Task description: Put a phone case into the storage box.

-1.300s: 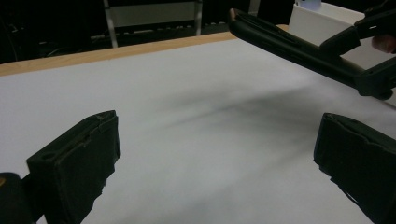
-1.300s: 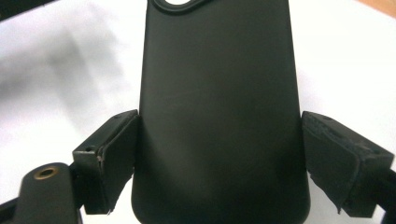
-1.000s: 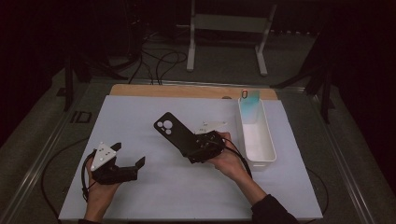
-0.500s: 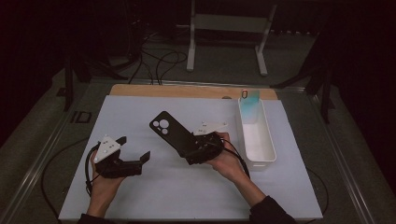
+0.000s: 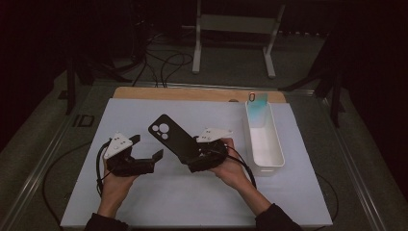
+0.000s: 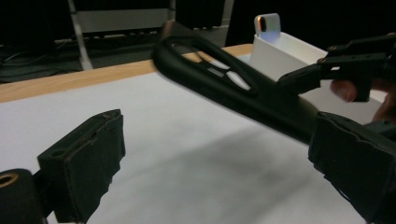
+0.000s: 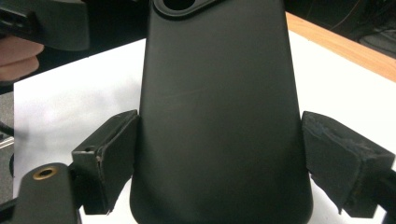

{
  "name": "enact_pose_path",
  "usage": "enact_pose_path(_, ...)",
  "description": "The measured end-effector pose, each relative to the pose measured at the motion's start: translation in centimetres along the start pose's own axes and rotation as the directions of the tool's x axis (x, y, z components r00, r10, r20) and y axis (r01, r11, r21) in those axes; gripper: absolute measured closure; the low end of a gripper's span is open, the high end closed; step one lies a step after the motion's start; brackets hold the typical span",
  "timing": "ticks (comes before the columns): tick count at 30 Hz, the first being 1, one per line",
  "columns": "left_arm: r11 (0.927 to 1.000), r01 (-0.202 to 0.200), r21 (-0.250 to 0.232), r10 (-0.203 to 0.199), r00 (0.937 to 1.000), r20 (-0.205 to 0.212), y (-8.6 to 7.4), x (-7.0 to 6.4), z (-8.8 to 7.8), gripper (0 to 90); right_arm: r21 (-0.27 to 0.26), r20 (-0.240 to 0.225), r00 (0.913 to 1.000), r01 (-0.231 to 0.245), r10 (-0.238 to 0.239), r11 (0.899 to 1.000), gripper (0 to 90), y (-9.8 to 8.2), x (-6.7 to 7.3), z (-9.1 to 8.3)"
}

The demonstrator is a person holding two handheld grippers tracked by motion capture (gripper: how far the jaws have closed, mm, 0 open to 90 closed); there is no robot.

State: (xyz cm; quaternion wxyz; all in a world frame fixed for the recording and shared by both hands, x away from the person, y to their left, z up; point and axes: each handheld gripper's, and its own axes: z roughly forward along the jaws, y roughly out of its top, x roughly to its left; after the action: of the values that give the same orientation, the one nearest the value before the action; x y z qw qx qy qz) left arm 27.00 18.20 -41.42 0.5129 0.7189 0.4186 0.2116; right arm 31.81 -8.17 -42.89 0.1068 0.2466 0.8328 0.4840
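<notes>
Right tongs (image 5: 192,155) are clamped on the bottom end of a matte black phone case (image 5: 169,136), holding it tilted up off the white table (image 5: 192,202), probably so the left tongs (image 5: 146,153) can get at the free end. Those left ones are spread wide, just beside the case. It looks like soft rubbery plastic with a rounded camera cutout, though the lighting's dim.

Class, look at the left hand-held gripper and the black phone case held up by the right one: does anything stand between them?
Nothing visible does. The left hand-held gripper is open beside the black phone case, with bare white table mat between them.
</notes>
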Motion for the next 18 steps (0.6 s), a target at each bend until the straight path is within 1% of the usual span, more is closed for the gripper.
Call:
enact_pose_path(3, 0.9998, 0.014, -0.014, -0.014, 0.9999, 0.006, 0.4, -0.3, 0.3, 9.2, -0.016, 0.001, 1.0000, 0.003, -0.003, 1.000, 14.5, 0.1, 0.3, 0.1)
enact_pose_path(5, 0.9995, 0.024, -0.021, -0.024, 0.9996, 0.016, 0.5, -0.5, 0.5, 14.8, -0.028, -0.004, 1.0000, 0.002, -0.002, 1.000, 14.5, 0.1, 0.5, 0.2)
enact_pose_path(9, 0.9979, 0.063, -0.015, -0.063, 0.9972, 0.040, 0.7, -0.6, 1.0, 23.2, -0.034, -0.008, 0.9999, 0.008, -0.008, 0.999, 14.5, 0.0, 1.0, 0.5)
enact_pose_path(13, 0.9952, 0.096, -0.016, -0.095, 0.9923, 0.079, 0.7, -0.7, 1.2, 36.0, -0.061, 0.004, 0.9999, 0.011, -0.011, 0.998, 14.5, 0.2, 1.4, 0.6)
enact_pose_path(15, 0.9946, 0.103, -0.015, -0.101, 0.9891, 0.107, 0.7, -0.8, 1.4, 43.2, -0.077, 0.008, 0.9999, 0.011, -0.011, 0.997, 14.5, 0.3, 1.6, 0.6)
enact_pose_path(16, 0.9949, 0.100, -0.014, -0.098, 0.9885, 0.115, 0.7, -0.8, 1.4, 45.5, -0.087, 0.007, 1.0000, 0.007, -0.007, 0.996, 14.5, 0.4, 1.7, 0.6)
enact_pose_path(18, 0.9943, 0.105, -0.020, -0.102, 0.9855, 0.136, 0.7, -0.9, 1.5, 50.5, -0.099, 0.021, 0.9998, 0.007, -0.005, 0.995, 14.4, 0.5, 1.9, 0.7)
